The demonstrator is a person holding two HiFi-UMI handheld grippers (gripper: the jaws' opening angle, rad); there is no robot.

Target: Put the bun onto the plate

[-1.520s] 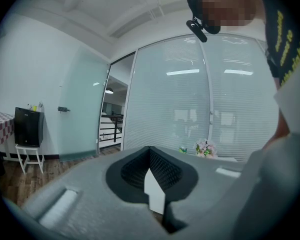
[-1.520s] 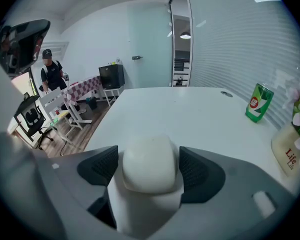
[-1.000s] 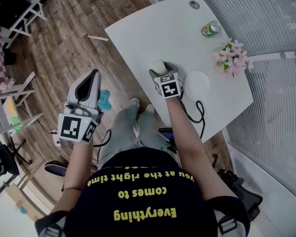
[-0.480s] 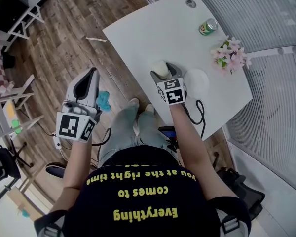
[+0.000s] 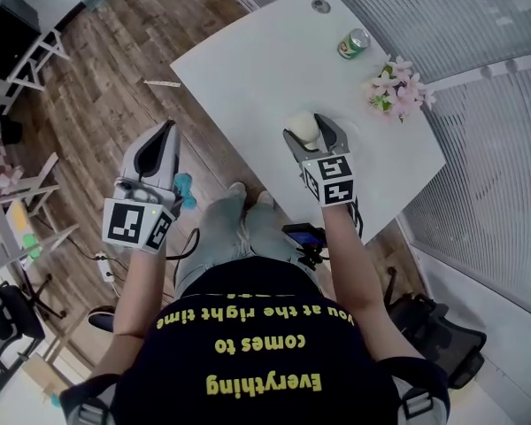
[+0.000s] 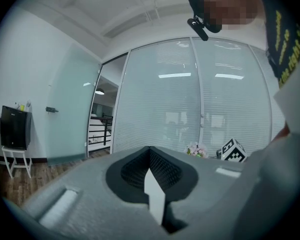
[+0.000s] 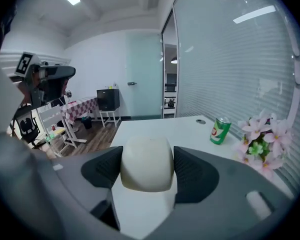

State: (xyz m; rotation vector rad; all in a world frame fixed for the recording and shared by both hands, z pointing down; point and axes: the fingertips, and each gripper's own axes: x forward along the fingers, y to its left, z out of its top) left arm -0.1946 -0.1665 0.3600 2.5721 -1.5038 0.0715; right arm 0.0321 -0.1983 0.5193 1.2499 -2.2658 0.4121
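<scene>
A pale, rounded bun (image 7: 147,164) sits squeezed between the two dark pads of my right gripper (image 7: 147,171), which is shut on it. In the head view the bun (image 5: 303,128) hangs above the white table (image 5: 248,60), near its front right part, carried by the right gripper (image 5: 312,132). The white plate is mostly covered by this gripper and I cannot make it out. My left gripper (image 5: 162,144) is held off the table to the left, over the wooden floor. Its jaws meet with nothing between them (image 6: 151,176).
A green can (image 5: 354,42) and a bunch of pink flowers (image 5: 392,91) stand at the table's far right; both show in the right gripper view, the can (image 7: 220,130) and the flowers (image 7: 262,139). A round cable port (image 5: 320,6) sits at the far edge. Glass walls flank the table.
The right gripper has lifted the bun off the table and carried it to the right, over where the plate lay. The left gripper has stayed in place.
</scene>
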